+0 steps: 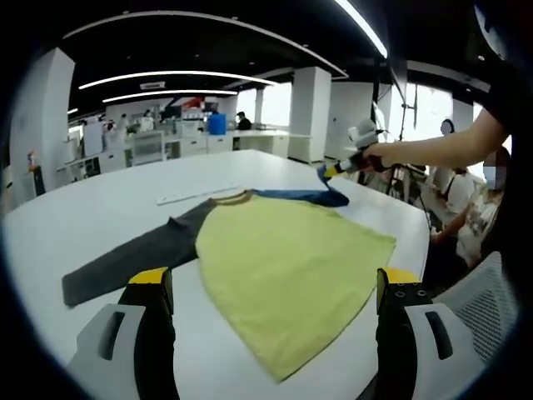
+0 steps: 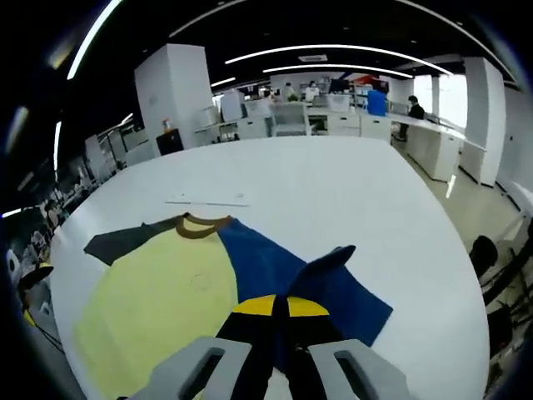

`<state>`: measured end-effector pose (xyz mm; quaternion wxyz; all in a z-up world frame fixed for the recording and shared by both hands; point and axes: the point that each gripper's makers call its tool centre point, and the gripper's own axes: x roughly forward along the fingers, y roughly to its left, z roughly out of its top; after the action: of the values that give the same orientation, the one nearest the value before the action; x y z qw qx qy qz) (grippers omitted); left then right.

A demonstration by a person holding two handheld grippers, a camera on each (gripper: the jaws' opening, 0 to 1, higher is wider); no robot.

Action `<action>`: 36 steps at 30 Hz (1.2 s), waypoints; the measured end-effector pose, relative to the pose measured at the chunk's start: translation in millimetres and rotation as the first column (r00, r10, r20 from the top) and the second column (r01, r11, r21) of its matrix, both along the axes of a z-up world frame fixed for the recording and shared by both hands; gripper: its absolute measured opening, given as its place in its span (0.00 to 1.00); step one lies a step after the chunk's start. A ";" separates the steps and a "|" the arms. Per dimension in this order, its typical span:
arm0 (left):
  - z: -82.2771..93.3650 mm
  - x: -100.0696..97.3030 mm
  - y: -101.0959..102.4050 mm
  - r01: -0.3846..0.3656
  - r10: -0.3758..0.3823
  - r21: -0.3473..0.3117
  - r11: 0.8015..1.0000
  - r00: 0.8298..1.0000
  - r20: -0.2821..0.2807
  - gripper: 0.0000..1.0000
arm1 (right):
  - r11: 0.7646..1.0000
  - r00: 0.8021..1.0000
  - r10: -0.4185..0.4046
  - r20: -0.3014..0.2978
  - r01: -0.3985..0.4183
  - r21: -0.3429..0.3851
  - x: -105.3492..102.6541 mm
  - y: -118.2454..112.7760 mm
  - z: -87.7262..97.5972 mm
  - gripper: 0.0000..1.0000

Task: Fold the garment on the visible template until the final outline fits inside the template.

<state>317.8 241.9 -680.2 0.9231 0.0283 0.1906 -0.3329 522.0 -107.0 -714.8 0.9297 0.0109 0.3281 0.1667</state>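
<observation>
2 tongs | left tongs [image 1: 271,292] gaping, nothing held | right tongs [image 2: 277,307] clamping blue sleeve [image 2: 321,265] of garment [image 1: 283,258]

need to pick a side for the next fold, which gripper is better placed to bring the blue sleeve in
Right: the right gripper is already shut on the blue sleeve, lifted off the table. The left gripper is open, short of the shirt's yellow body.

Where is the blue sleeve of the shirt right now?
The blue sleeve is pinched in the right tool, lifted and drawn over the yellow body of the shirt on the white table.
</observation>
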 end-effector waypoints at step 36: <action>-3.9 -2.6 1.0 0.006 -0.006 0.002 1.000 1.000 -0.007 0.99 | 0.991 0.991 0.134 -0.012 -0.134 0.000 28.6 76.8 3.4 0.00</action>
<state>315.2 242.9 -684.1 0.9213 0.0287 0.1943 -0.3356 550.5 -30.2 -711.4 0.9145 -0.0106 0.3340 0.2283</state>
